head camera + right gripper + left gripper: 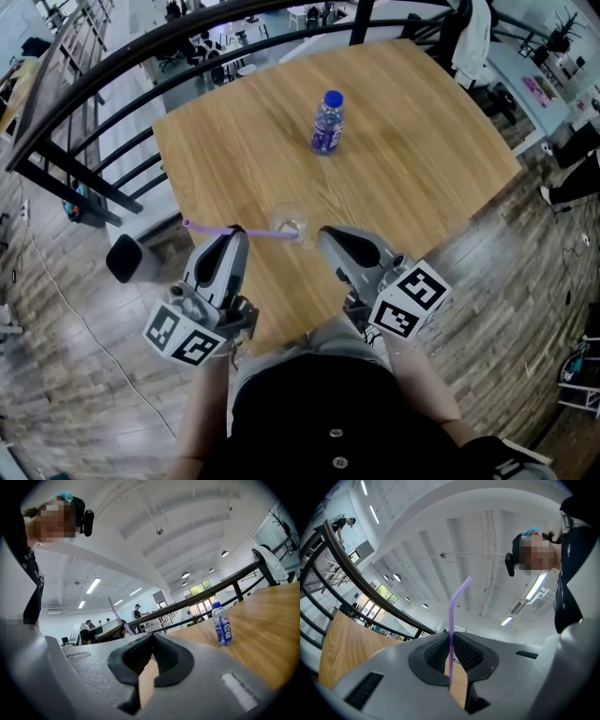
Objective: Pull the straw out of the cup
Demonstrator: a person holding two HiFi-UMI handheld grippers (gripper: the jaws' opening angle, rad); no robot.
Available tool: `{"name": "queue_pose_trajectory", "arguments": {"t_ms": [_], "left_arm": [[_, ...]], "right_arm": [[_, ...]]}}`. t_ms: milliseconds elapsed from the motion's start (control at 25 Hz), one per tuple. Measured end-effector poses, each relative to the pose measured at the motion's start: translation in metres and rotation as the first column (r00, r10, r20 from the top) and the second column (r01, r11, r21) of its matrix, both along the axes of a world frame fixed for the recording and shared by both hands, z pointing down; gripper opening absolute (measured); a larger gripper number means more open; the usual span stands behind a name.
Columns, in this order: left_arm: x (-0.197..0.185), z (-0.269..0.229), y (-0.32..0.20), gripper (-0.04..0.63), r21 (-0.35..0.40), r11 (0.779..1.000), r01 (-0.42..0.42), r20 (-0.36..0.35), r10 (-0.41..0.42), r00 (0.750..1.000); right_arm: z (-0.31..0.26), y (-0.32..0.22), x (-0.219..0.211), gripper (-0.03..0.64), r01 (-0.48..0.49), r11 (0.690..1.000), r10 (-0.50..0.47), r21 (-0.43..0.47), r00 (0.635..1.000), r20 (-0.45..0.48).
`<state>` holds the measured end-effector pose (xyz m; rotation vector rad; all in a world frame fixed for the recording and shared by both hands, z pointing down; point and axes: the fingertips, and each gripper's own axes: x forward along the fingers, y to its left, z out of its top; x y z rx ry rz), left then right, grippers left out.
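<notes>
Left gripper [451,645] is clamped on the purple straw [452,616] — pads tight, bent end poking up past them. In the head view the straw lies almost flat, one end at the clear cup [289,223] near the table [422,141] edge — can't tell if it's inside. Right gripper [150,639] is closed, with nothing visible between the jaws.

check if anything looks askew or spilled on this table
Only the purple straw looks odd: pinched in the left gripper, it juts out sideways, with one end at the clear cup instead of standing in it. The cup and the bottle stand upright, and no spill shows.
</notes>
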<state>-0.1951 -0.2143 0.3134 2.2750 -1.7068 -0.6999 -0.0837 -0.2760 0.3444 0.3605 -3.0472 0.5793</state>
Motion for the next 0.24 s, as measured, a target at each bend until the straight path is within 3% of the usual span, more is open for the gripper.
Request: {"name": "queue_pose_trajectory", "arguments": {"t_ms": [240], "left_arm": [[-0.0005,0.0046,-0.0024,0.041,-0.013,1.0,-0.002,-0.014,0.001,1.0]], "right_arm": [[-0.0033,-0.001,-0.0006,-0.003,0.0,1.0,-0.001,0.006,1.0,0.014]]}}
